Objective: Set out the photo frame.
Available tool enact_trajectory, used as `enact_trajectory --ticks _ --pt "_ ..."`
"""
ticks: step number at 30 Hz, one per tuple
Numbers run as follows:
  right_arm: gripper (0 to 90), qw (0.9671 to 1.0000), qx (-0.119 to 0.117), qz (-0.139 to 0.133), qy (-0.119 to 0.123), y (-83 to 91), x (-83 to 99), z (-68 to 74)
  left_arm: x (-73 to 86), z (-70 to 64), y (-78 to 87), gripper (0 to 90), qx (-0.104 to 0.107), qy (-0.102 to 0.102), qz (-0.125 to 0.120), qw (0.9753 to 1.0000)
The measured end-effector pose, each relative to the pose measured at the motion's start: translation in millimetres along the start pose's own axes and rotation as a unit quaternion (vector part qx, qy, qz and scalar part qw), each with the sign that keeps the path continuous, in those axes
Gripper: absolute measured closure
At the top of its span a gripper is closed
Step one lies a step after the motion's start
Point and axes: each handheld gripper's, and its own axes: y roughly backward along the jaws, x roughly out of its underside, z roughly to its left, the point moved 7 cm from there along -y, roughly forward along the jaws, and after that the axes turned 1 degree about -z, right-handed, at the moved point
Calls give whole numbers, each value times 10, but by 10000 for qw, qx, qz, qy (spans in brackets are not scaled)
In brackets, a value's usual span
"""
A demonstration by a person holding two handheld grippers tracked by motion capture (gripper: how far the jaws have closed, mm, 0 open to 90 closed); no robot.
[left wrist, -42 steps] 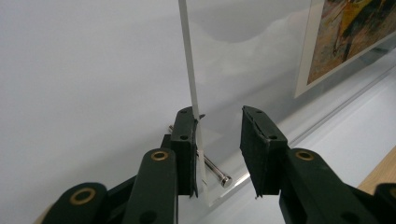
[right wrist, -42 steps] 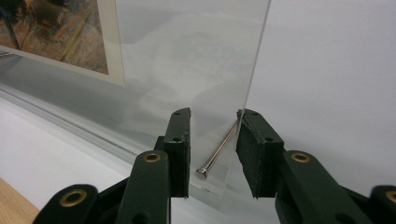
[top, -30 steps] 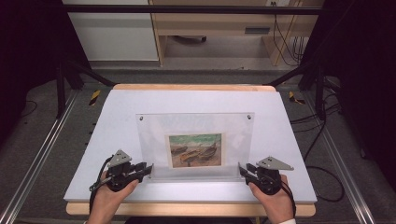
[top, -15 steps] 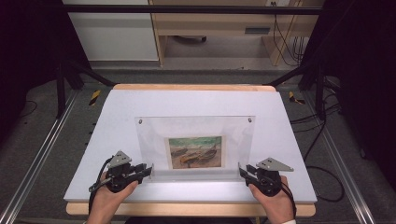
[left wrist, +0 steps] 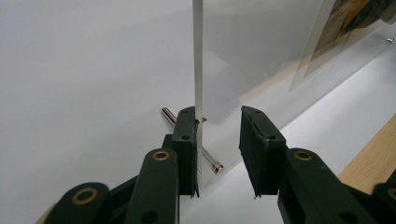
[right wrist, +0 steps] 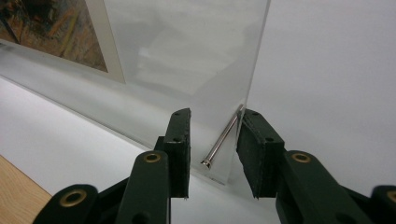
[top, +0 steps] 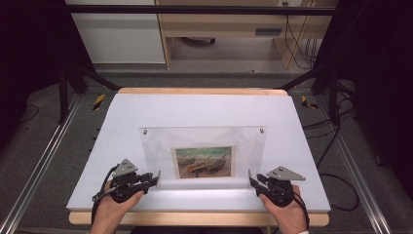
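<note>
A clear acrylic picture frame [top: 158, 148] stands on the white table [top: 195, 107], holding a small painting of boats [top: 204, 162]. My left gripper [top: 157, 177] is at its lower left corner and my right gripper [top: 251, 177] at its lower right corner. In the left gripper view the left gripper [left wrist: 217, 123] is open; the frame's thin edge [left wrist: 198, 56] lies against the left jaw, and the right jaw stands apart. In the right gripper view the right gripper [right wrist: 215, 126] is open around the corner, with a metal pin [right wrist: 223, 139] between its jaws.
Small metal screws mark the frame's top corners [top: 144, 130]. A wooden strip [top: 195, 218] runs along the table's near edge. Metal rails [top: 39, 165] flank the table, cables [top: 336, 180] lie on the floor at the right, and a cabinet [top: 117, 29] stands behind.
The frame's top edge has come slightly toward me. Both grippers have stayed at the lower corners with almost no movement.
</note>
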Motion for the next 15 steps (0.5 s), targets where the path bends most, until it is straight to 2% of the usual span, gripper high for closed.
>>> enact_trajectory --ticks 15 --pt "651 10000 9 54 49 5 31 14 23 -13 -1 664 14 -52 38 10000"
